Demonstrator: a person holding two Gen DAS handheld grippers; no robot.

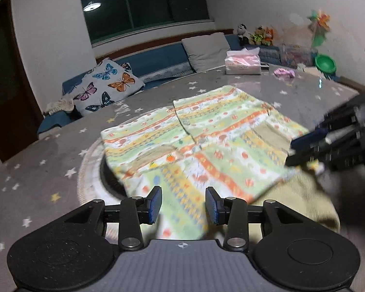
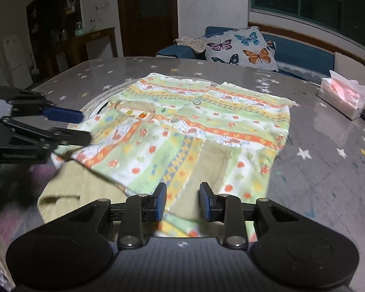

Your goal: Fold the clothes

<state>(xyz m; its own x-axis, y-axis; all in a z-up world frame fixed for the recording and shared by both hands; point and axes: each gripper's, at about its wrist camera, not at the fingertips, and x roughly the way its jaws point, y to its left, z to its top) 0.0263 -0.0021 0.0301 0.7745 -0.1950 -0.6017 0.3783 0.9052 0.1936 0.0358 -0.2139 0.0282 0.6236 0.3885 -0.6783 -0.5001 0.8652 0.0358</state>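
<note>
A home living room: blue sofa (image 1: 155, 60) with butterfly cushion (image 1: 107, 85), soft toys (image 1: 255, 35), tissue pack (image 1: 243, 63), dark window (image 1: 143, 4).

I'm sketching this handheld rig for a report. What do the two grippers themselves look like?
Both match. The left gripper and right gripper each have two flat blue finger pads on black linkage bars with silver pivot screws. Behind these sits a grey ribbed body flanked by two round black discs, with a small crosshair mark at its front edge. No cables or sleeves show.
</note>
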